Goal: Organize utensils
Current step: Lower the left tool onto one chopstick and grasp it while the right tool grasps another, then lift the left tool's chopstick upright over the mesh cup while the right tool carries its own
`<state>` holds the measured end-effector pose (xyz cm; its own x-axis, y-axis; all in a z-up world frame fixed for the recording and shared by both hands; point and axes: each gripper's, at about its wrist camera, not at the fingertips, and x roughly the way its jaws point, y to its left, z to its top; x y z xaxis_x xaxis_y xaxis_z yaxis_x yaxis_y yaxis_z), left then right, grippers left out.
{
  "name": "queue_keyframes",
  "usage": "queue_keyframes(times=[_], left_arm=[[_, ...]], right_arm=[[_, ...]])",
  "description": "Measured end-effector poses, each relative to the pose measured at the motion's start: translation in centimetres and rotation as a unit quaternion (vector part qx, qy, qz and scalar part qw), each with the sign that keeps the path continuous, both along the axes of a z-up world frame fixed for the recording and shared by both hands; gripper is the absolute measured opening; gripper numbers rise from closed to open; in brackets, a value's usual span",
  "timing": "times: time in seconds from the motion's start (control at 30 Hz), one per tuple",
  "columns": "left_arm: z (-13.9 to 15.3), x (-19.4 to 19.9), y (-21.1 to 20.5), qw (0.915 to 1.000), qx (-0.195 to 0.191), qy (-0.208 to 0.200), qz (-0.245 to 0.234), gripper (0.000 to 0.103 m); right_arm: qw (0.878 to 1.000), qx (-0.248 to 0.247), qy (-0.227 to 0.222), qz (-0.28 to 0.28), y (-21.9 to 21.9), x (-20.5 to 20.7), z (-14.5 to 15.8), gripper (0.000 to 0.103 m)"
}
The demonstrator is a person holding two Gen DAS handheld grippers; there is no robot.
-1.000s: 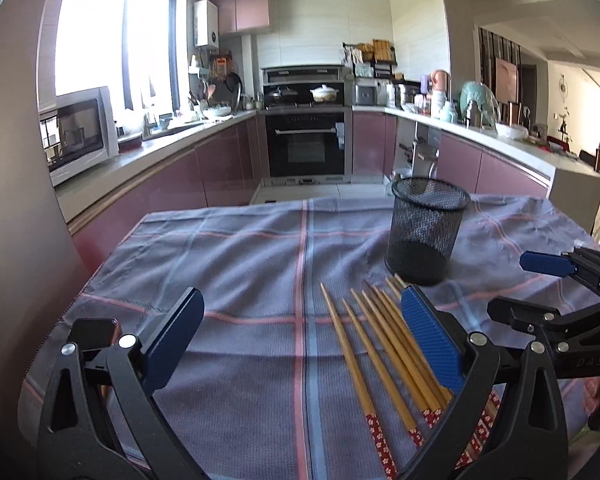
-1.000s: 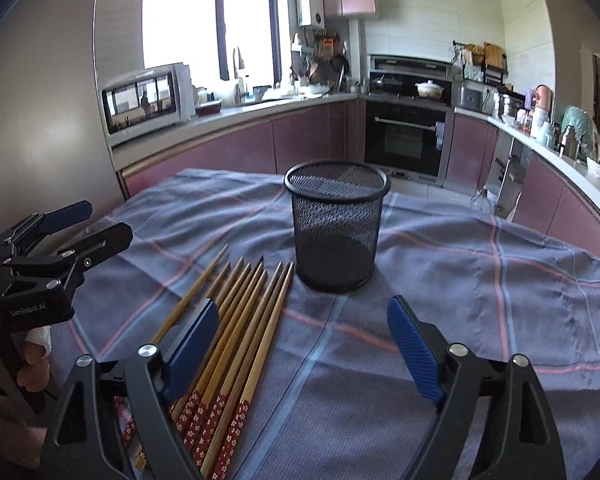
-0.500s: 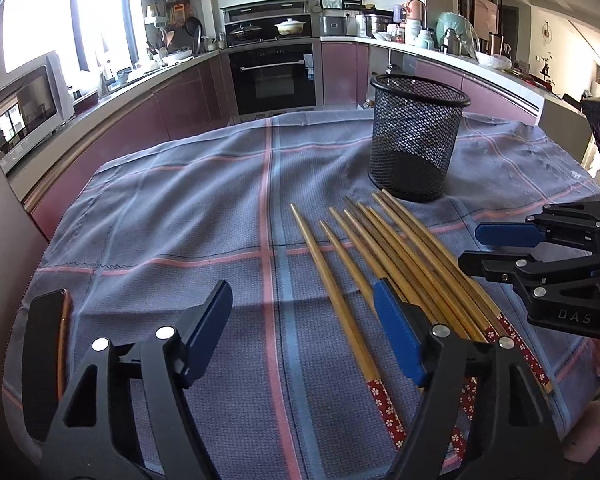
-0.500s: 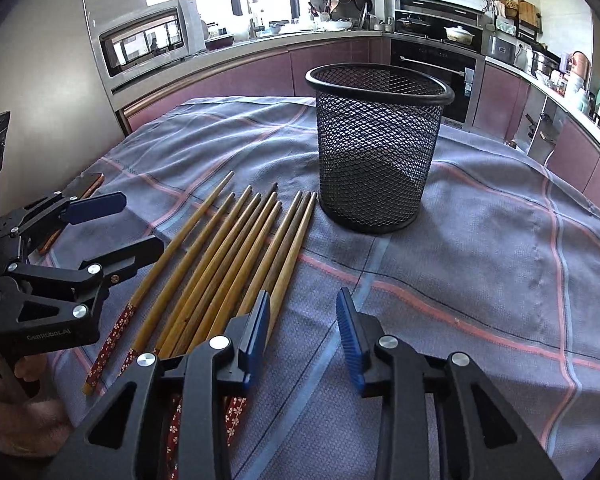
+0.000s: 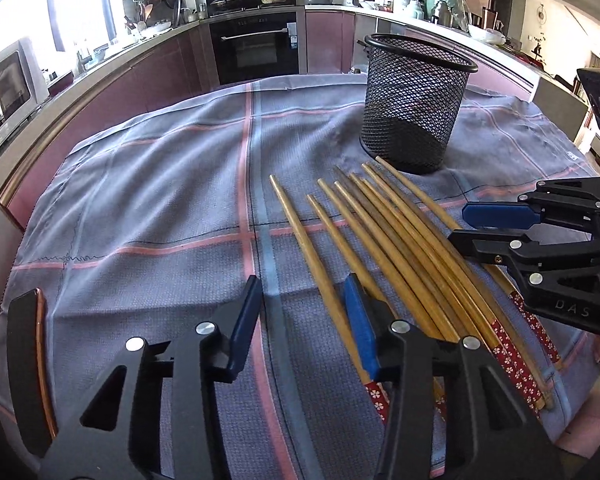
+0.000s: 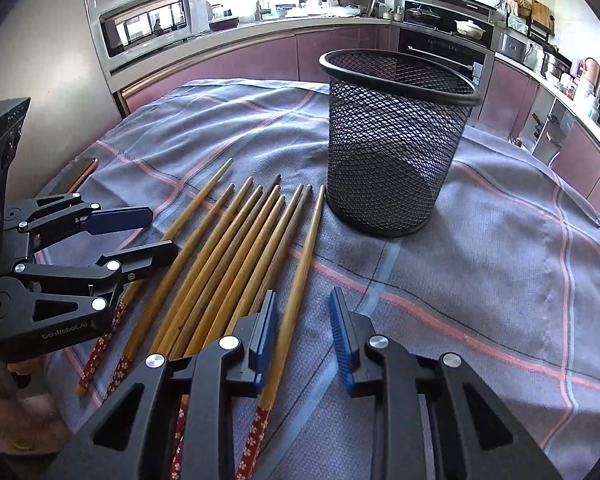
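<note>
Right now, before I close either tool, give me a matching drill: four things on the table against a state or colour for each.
Things:
1. mesh cup
2. chopsticks
3. dark slab
4. cloth

States:
A. grey with pink stripes
B. lying side by side
C. standing upright
D. flat at the far left edge

Pairs: 1-C, 2-B, 3-D, 4-A

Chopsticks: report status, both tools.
Left tool and right tool closing, nothing gripped. Chopsticks flat on cloth; mesh cup empty. Nothing in the way.
</note>
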<state>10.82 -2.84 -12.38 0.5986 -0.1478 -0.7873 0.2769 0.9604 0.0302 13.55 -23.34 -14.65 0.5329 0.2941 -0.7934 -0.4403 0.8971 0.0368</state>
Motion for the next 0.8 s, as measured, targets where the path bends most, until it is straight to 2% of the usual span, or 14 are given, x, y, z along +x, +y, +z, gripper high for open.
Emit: queue_keyframes(times=[0.07,0.1,0.2,0.47,0.63,0.8], left_arm=[[0.2,-0.1,0.1,1.0000,-0.008,0.005,-0.001,0.032],[0.3,0.0,0.2,0.9999,-0.012,0.008,-0.001,0.024],[0.4,0.3,0.2,0.9996,-0.023,0.013,0.006,0.013],[1.5,0.1,1.7,0.9975,-0.067,0.012,0.020,0.008],[4.0,-0.4,2.4,0.9953,-0.096,-0.012,0.003,0.008],[7.8,-0.9,2.8,0.9892,-0.136,-0.050,-0.025,0.008]], right_arm=[[1.000,-0.002,0.001,0.002,0.2,0.2,0.0,0.018],[1.000,0.002,0.003,0.004,0.2,0.3,0.0,0.009],[1.000,0.011,0.008,0.003,0.1,0.4,0.0,0.007],[0.999,0.053,-0.006,-0.001,-1.6,-0.2,1.4,0.005],[0.995,0.093,-0.040,0.013,-3.2,-1.3,4.3,0.005],[0.988,0.135,-0.081,0.012,-4.9,-1.9,7.6,0.005]])
